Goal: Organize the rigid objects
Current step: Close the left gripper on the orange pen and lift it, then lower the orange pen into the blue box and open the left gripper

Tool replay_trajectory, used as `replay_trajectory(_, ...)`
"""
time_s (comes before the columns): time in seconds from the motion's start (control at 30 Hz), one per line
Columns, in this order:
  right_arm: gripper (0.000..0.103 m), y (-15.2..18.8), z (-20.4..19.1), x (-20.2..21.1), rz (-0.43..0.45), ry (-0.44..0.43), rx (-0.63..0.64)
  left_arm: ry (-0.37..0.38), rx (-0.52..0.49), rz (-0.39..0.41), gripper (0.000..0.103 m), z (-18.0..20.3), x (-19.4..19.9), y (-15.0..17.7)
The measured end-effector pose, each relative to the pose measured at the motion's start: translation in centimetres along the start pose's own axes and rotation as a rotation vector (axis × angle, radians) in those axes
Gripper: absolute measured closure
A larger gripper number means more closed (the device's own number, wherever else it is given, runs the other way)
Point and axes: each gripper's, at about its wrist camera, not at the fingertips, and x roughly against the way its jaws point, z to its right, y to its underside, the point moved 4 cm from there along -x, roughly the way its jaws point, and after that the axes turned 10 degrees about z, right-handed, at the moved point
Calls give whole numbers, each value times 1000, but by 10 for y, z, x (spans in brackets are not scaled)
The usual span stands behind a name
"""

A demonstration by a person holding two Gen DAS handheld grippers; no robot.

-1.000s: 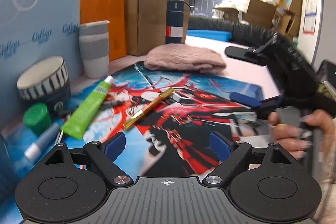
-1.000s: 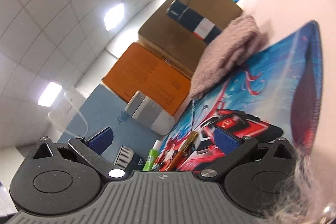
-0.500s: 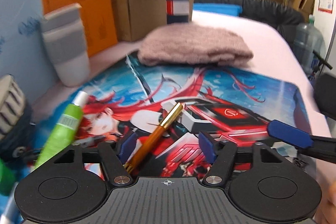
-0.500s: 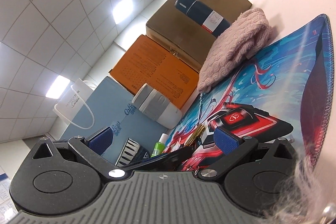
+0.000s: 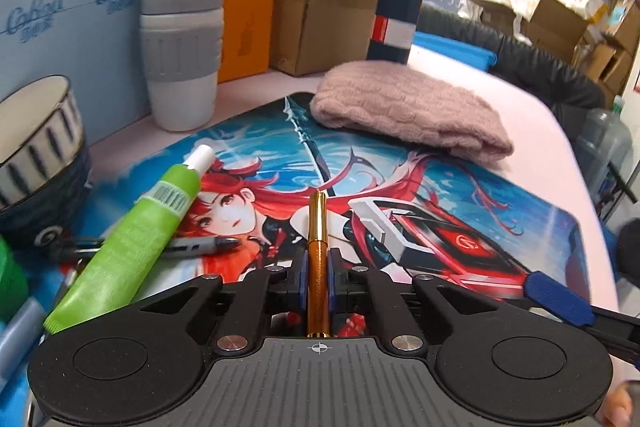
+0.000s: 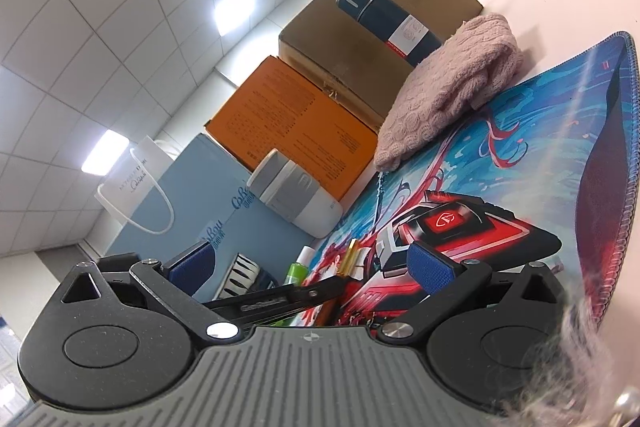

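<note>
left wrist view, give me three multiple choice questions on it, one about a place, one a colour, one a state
1. Where does the folded pink knitted cloth lie?
A. on the far part of the printed desk mat
B. inside the striped bowl
C. on top of the cardboard box

2. What colour is the squeeze tube with the white cap?
A. orange
B. bright green
C. dark blue

3. What state is the left gripper in?
A. wide open, holding nothing
B. shut on the gold and amber pen
C. shut on a grey marker

Answers: 1 A, the cloth rests on the mat's far edge. 2 B, its body is lime green. 3 B, the blue pads press both sides of the pen.
</note>
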Motion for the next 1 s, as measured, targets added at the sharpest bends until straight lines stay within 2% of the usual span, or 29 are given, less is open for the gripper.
replay_trajectory(0.13, 0, 2, -3, -3, -20, 16, 29, 36, 56, 62, 95, -9, 33, -1)
replay_trajectory(0.33, 0, 12, -16, -10, -109, 51, 66, 71, 49, 171, 95, -19, 98, -7)
replay_trajectory(0.47, 0, 26, -38, -13, -168, -25, -29, 85, 54, 257, 95, -30, 145, -14)
replay_trajectory(0.53, 0, 33, -57, -16, -190, -67, -21, 84, 61, 303, 95, -38, 166, -16)
replay_trajectory(0.7, 0, 53, -110, -29, -249, -174, 12, 55, 110, 436, 95, -67, 223, -20)
replay_trajectory(0.87, 0, 71, -164, -45, -313, -256, 31, -25, 133, 546, 95, -109, 283, -22)
replay_trajectory(0.93, 0, 78, -187, -54, -340, -251, 54, -60, 178, 608, 95, -133, 305, -20)
replay_trajectory(1.0, 0, 87, -207, -63, -373, -221, 66, -82, 249, 703, 95, -160, 323, -16)
